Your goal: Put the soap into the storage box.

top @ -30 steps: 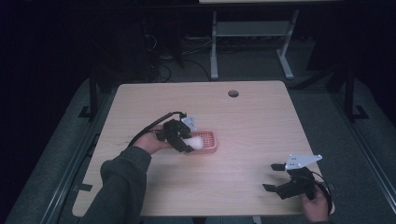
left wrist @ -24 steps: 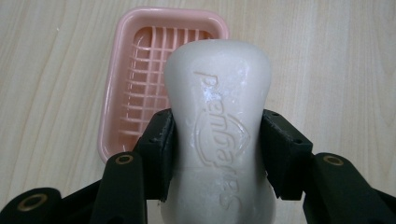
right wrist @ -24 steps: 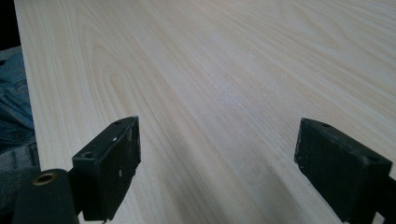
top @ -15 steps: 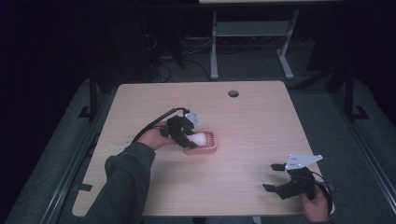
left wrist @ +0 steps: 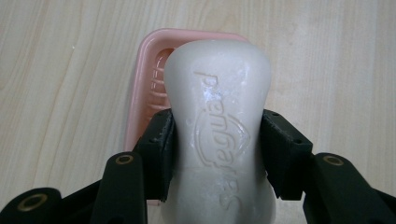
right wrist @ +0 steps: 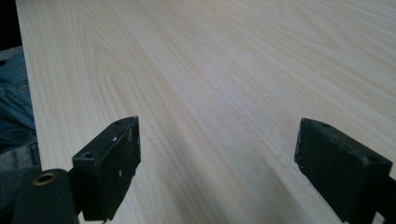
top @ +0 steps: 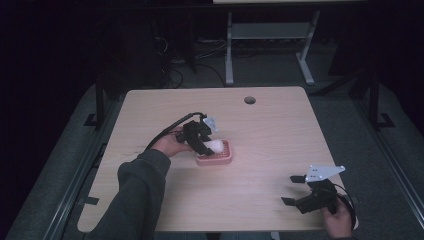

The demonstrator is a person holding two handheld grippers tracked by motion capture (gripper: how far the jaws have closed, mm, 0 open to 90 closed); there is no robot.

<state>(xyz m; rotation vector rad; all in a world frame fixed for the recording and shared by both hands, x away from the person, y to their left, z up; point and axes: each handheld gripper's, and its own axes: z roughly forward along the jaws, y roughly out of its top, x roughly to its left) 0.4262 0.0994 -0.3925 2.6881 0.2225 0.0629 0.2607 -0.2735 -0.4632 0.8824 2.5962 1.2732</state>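
Left gripper (left wrist: pixel 217 154): both black jaws were clenched against the sides of a white bar of soap (left wrist: pixel 218 116), pads pressing on its waist. The bar bore an embossed brand mark on its upper face and pointed away from the gripper. In the left gripper view the soap sat over a pink soap dish (left wrist: pixel 147 79), whose ribbed floor and rim showed at the bar's left and far end; whether the bar touched the dish could not be told.

In the high view the left gripper (top: pixel 204 145) and soap (top: pixel 216 145) were at the dish (top: pixel 220 159), left of the table's (top: pixel 270 125) centre, with the hand (top: pixel 170 145) and dark sleeve behind them.

Right gripper (right wrist: pixel 217 163): jaws were released, standing wide apart with bare wood grain between them, grasping nothing. In the high view it (top: pixel 295 190) was held near the table's near right corner, well apart from the dish.
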